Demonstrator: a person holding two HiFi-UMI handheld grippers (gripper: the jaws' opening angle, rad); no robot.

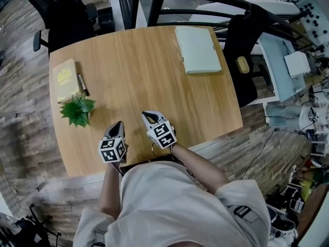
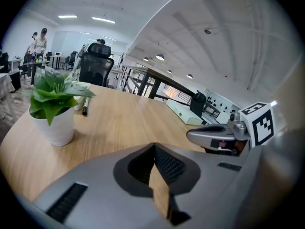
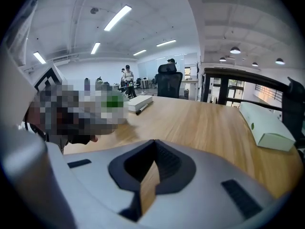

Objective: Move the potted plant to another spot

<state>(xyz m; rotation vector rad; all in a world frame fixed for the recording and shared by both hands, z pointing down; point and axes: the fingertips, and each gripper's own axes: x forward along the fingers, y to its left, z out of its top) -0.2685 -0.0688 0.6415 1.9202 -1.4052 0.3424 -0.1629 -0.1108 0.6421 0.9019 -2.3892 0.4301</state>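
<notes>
Pale wood desk [image 1: 154, 81] in an open-plan office, ringed by grey plank floor [image 1: 23, 117]: a person at its lower edge holds a claw in each hand just over the desk top, both at the bottom centre of the head view. Left claw [image 2: 154, 147] is pressed together with nothing between its jaws, only a sliver of desk showing past them. Right claw [image 3: 153, 144] is likewise pressed together and empty. The potted plant [image 1: 77, 111], green leaves in a small white pot, stands upright on the desk at the left of the head view, up and to the left of the left claw and clear of both. In the left gripper view it sits at the left of the frame, with the right claw at the right. Just above the plant in the head view lies a yellow book [image 1: 66, 80] with a black pen [image 1: 83, 84] along its right edge. A pale green box [image 1: 198, 49] rests near the desk's upper right corner, well apart from the plant. A black office chair [image 1: 61, 6] stands off the upper left corner, and a black garment [image 1: 245, 50] hangs at the desk's right side.
</notes>
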